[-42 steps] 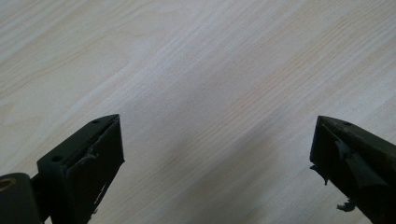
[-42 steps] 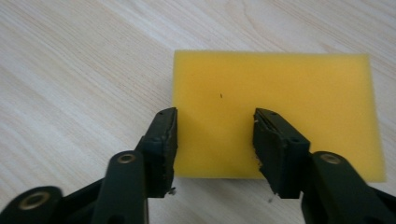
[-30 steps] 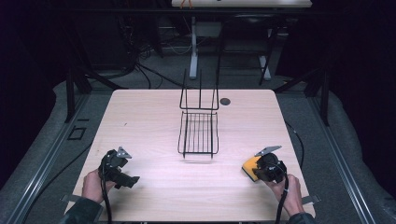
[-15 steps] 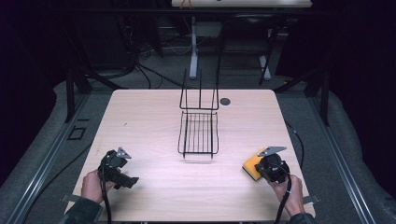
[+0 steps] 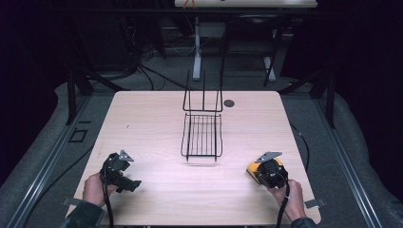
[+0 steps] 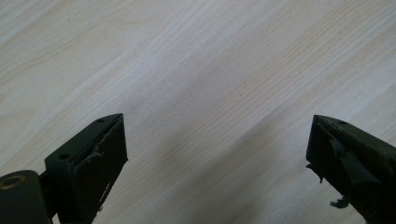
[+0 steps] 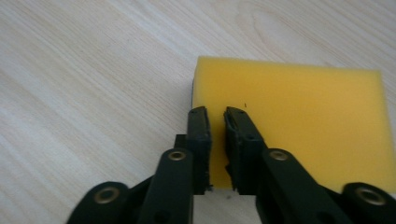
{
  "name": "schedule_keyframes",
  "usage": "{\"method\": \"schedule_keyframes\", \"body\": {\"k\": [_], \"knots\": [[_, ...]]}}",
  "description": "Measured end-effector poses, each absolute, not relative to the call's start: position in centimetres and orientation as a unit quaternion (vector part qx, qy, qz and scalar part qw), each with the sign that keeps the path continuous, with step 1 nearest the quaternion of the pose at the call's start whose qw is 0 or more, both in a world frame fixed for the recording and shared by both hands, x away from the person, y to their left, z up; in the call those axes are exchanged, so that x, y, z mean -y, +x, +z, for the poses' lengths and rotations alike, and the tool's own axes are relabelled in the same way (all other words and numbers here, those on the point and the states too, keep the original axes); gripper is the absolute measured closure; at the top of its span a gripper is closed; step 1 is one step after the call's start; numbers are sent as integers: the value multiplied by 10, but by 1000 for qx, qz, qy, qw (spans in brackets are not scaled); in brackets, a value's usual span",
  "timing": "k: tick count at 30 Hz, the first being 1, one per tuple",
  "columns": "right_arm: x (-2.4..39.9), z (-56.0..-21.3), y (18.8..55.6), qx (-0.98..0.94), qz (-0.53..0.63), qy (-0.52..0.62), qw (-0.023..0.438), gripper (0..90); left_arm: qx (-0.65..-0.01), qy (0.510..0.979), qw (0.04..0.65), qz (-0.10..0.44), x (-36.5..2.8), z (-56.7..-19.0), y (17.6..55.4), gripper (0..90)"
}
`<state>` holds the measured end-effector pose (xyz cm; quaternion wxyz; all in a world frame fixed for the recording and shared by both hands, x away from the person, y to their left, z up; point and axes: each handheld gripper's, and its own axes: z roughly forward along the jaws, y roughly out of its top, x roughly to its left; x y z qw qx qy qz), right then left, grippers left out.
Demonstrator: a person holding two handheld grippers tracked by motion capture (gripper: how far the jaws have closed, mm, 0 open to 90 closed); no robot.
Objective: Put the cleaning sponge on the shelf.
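Pale wood-grain bench (image 5: 152, 123), dark room behind, grey floor with cables and metal frame legs. Black wire rack (image 5: 202, 135) sits ahead of both tools, mid-bench; small dark disc (image 5: 229, 103) beyond it. Left tool (image 6: 215, 154) jaws wide apart, nothing held, bare bench under it. Right tool (image 7: 216, 116) jaws nearly closed over yellow sponge (image 7: 299, 121), grip unclear. No readable writing or labels.
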<state>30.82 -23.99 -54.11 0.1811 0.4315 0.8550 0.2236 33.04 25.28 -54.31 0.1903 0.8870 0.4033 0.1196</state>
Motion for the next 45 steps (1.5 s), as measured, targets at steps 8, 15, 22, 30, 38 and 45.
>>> {"method": "schedule_keyframes", "body": {"k": [8,15,22,30,38,45], "knots": [[238,-536,303,-856,212,422,209,886,-405,885,194,121,-254,-542,330,53],[245,-518,298,-843,239,424,229,886,-407,883,197,124,-255,-542,330,54],[244,-504,294,-836,253,417,251,886,-408,882,198,124,-255,-541,330,54],[241,-493,295,-834,261,410,264,885,-409,881,202,124,-256,-541,331,55],[238,-487,296,-833,265,404,269,885,-410,881,203,125,-257,-540,330,55],[233,-480,300,-833,273,397,273,886,-410,881,201,126,-256,-541,330,58]]}}
